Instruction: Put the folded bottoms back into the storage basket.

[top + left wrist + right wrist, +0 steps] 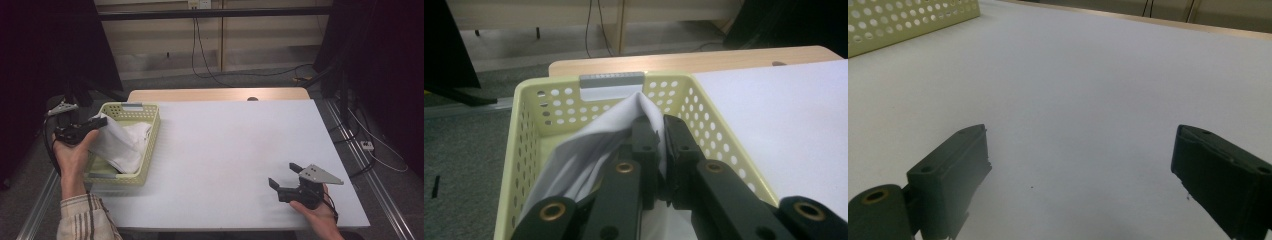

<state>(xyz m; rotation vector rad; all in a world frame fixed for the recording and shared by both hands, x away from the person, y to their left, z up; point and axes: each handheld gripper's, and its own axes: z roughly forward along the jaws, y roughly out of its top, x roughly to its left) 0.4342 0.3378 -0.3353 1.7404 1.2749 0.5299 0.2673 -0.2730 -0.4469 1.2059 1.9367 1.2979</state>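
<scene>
A white table (225, 150) sat centre frame, grey floor and trailing cables behind it in the upper frame. At the left, the left gripper (97, 121) had its jaws pinched tight on a white cloth (122, 142), draped inside the pale yellow basket (150, 145). Lower right, the right gripper (284, 175) hovered over bare tabletop, jaws spread wide, holding nothing.

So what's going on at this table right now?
A person works with a claw in each hand. The left claw is shut on a white cloth that lies partly in the pale yellow basket at the table's left edge. The right claw sits open and empty over the bare white table, away from the basket.
</scene>
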